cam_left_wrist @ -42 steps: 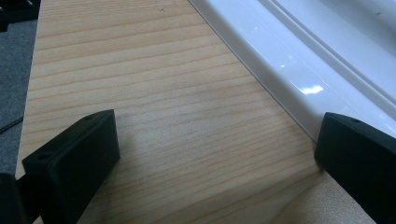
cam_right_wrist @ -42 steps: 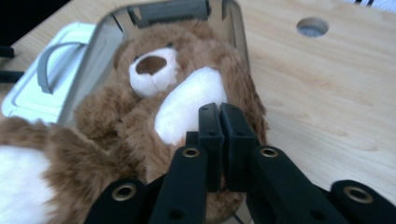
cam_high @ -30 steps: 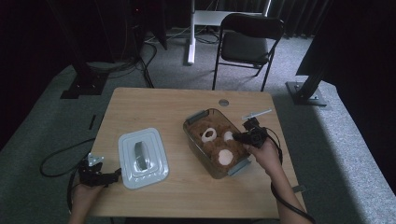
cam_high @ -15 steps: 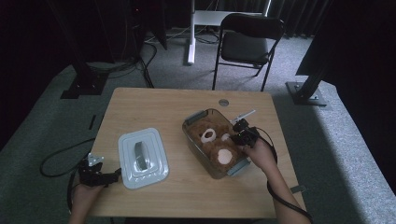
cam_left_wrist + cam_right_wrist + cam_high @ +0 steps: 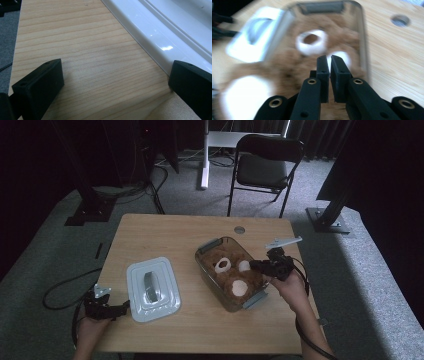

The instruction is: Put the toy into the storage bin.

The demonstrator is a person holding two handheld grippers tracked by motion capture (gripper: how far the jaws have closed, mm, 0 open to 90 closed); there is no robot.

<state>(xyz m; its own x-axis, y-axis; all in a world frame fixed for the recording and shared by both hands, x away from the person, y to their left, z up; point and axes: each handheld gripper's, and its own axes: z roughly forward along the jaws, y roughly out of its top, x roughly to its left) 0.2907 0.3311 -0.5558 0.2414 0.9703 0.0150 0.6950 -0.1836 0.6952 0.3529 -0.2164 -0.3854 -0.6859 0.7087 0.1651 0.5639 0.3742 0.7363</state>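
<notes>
A clear container (image 5: 206,246) on the wooden table (image 5: 165,235) holds a brown plush toy (image 5: 226,276) with white patches. My right gripper (image 5: 252,265) hovers over the container's right side. In the right gripper view the blurred plush (image 5: 287,65) and the container rim (image 5: 363,37) lie beneath my right gripper (image 5: 329,60). Its jaws have just been opening to a narrow gap, with nothing between them. The white lid (image 5: 152,287) lies flat at the left. My left gripper (image 5: 122,309) rests open at its near corner, and the lid's rim (image 5: 160,32) runs past my left gripper (image 5: 115,77).
A round cable hole (image 5: 239,229) sits near the table's far edge. Behind the table stand a black folding chair (image 5: 267,165) and dark stand bases (image 5: 327,220). A cable (image 5: 65,287) loops on the carpet at the left.
My right gripper has lifted a little off the plush toy and drawn slightly back to the right. The left hand and the lid have not moved.
</notes>
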